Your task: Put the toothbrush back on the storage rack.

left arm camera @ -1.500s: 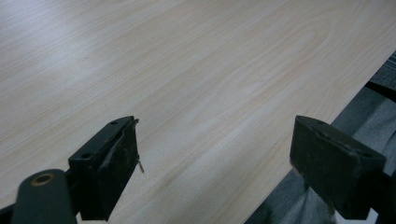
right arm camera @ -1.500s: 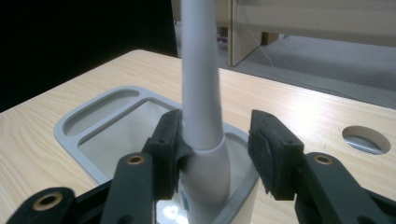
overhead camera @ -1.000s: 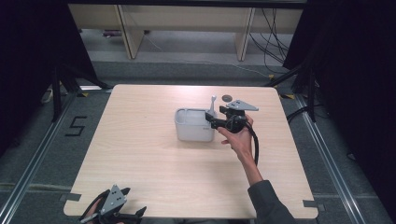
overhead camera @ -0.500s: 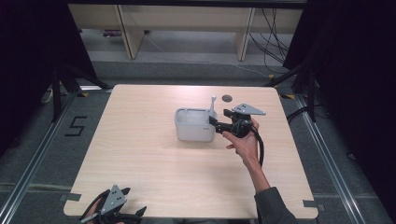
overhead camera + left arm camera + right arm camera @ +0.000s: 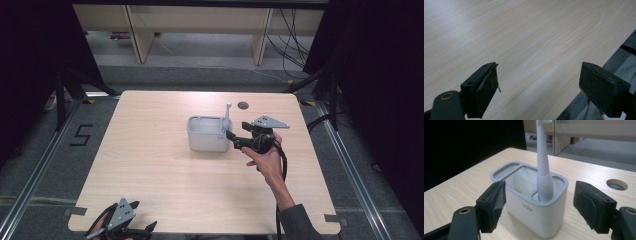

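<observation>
1. Holder (image 5: 208, 135), white w/ grey rim, sits mid table (image 5: 150, 165), a bit toward the far side.
2. Toothbrush (image 5: 543, 167) stands upright in holder's small end slot, on the side nearest the right gripper (image 5: 234, 139).
3. Right gripper: jaws spread wide, nothing between them, just beside the holder.
4. Left gripper (image 5: 131, 231): at near table edge, jaws spread wide over bare wood, well apart from holder.
5. Round hole (image 5: 243, 105) in table behind holder.

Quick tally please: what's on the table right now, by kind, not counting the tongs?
White plastic holder with grey rim: 1
White toothbrush standing upright in the holder's small slot: 1
Total: 2
</observation>
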{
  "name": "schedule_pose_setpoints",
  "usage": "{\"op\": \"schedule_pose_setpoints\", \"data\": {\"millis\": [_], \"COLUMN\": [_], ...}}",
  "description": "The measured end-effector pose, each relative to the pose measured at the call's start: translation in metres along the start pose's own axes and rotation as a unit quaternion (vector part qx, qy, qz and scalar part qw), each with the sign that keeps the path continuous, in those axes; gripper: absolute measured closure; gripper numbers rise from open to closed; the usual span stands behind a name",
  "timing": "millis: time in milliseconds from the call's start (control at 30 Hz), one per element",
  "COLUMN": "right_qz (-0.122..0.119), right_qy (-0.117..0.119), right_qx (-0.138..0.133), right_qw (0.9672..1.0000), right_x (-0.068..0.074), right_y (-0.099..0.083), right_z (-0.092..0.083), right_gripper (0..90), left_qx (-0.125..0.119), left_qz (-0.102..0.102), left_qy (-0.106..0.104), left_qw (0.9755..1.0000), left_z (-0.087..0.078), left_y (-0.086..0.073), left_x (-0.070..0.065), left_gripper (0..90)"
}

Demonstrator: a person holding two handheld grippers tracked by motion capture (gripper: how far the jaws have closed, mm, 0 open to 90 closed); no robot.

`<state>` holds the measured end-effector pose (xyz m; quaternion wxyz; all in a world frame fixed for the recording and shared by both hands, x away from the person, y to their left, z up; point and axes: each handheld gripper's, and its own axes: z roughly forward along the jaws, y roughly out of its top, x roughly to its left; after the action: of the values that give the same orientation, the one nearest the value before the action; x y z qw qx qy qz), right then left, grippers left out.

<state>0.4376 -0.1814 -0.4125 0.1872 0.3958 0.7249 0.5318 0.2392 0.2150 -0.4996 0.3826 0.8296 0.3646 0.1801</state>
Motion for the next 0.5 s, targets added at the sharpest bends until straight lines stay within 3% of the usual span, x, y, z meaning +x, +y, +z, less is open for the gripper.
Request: {"op": "schedule_pose_setpoints", "data": {"millis": [100, 167, 200, 233, 300, 333, 400, 500], "right_qz": [0.006, -0.003, 0.006, -0.011, -0.003, -0.016, -0.019, -0.007], "right_qy": [-0.003, 0.005, 0.003, -0.002, 0.004, -0.003, -0.002, 0.005], "right_qx": [0.004, 0.001, 0.008, 0.010, 0.012, 0.014, 0.015, 0.022], "right_qw": [1.0000, 1.0000, 0.9999, 0.9999, 0.9999, 0.9998, 0.9997, 0.9997], "right_x": [0.002, 0.002, 0.004, 0.003, 0.005, 0.005, 0.007, 0.009], "right_y": [-0.001, -0.002, -0.003, -0.003, -0.005, -0.007, -0.009, -0.011], "right_z": [-0.002, -0.003, -0.005, -0.006, -0.007, -0.009, -0.011, -0.014], "right_gripper": [26.4, 25.9, 25.6, 25.3, 24.9, 24.0, 23.4, 22.7], "left_qx": [-0.010, 0.000, -0.009, -0.009, -0.010, -0.010, -0.010, -0.003], "left_qz": [-0.010, 0.001, -0.009, -0.009, -0.010, -0.010, -0.010, 0.000], "left_qy": [-0.004, 0.000, -0.004, -0.004, -0.004, -0.004, -0.004, 0.000], "left_qw": [0.9999, 1.0000, 0.9999, 0.9999, 0.9999, 0.9999, 0.9999, 1.0000], "left_z": [0.001, 0.000, 0.001, 0.001, 0.001, 0.001, 0.001, 0.000], "left_y": [0.000, 0.000, 0.000, 0.000, 0.000, 0.000, 0.000, 0.000], "left_x": [-0.001, 0.001, -0.001, -0.001, -0.001, -0.001, -0.001, 0.000], "left_gripper": [14.7, 14.7, 14.7, 14.7, 14.7, 14.7, 14.7, 14.7]}}
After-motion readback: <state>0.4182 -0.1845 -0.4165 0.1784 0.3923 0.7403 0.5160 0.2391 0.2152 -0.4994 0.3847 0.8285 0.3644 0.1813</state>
